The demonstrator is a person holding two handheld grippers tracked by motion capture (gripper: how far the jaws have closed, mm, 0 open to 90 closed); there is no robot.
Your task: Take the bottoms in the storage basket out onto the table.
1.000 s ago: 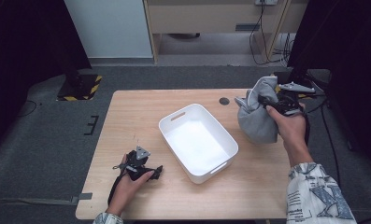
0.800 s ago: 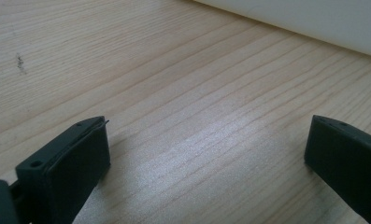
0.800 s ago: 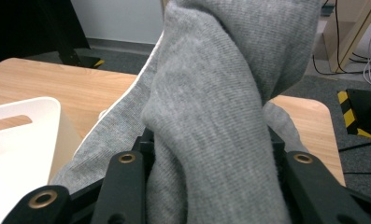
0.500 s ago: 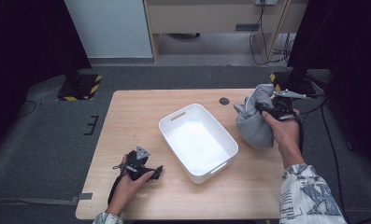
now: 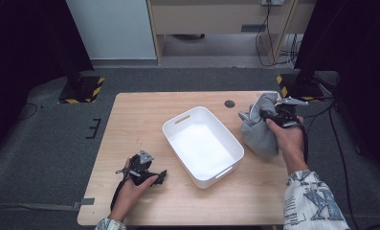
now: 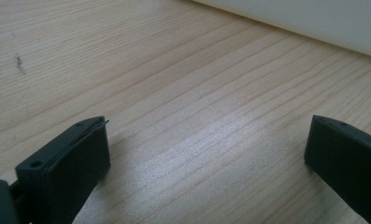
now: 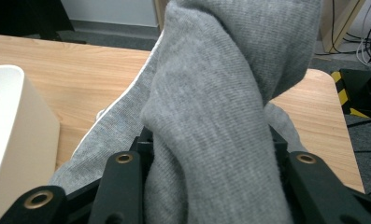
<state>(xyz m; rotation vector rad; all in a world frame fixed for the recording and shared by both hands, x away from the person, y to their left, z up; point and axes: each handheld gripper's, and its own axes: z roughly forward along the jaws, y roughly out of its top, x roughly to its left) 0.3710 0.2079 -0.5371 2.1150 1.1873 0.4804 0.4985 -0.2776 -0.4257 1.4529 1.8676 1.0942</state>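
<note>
A bunched grey cloth (image 5: pixel 259 129) hangs from my right gripper (image 5: pixel 279 115) at the table's right side, its lower end resting on the wood beside the white bin (image 5: pixel 202 143). In the right gripper view the grey cloth (image 7: pixel 211 107) fills the gap between the black jaws, which are shut on it. My left gripper (image 5: pixel 149 176) lies low on the table at the front left, in a hand. Its black fingers (image 6: pixel 75 158) stand wide apart over bare wood, holding nothing.
The white bin sits empty and angled in the middle of the wooden table (image 5: pixel 144 120); its wall (image 6: pixel 314 23) shows ahead of the left gripper. A small dark hole (image 5: pixel 229 103) marks the table's far edge. Black stands with yellow-striped bases flank the table.
My right gripper has come down with the grey cloth, whose lower end now lies on the table. The left gripper has stayed where it was.
</note>
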